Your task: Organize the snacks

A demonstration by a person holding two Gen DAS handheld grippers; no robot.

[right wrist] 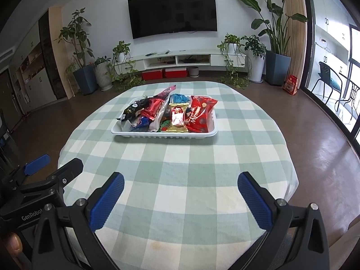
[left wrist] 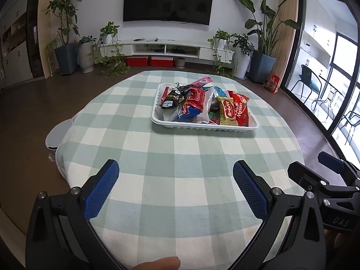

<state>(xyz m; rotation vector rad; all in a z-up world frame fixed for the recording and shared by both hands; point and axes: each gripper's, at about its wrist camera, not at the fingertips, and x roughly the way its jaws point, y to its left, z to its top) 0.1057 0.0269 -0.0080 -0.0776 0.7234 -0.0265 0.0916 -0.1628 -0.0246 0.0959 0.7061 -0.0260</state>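
Gaping tools [left wrist: 175, 171] [right wrist: 181, 182] over bare cloth; tray [right wrist: 164, 134] well ahead.

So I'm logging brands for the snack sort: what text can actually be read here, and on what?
"Mylikes": red packet in the white tray.
"DAS": right gripper's body.
"GenRobot", cut off at the edge: left gripper's body.
Gold packet: red lettering, not legible.
Other wrappers: too small or blurred.

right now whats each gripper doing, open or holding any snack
Left gripper: open, holding nothing, over the checked tablecloth.
Right gripper: open, holding nothing; the snacks all lie in the white tray.
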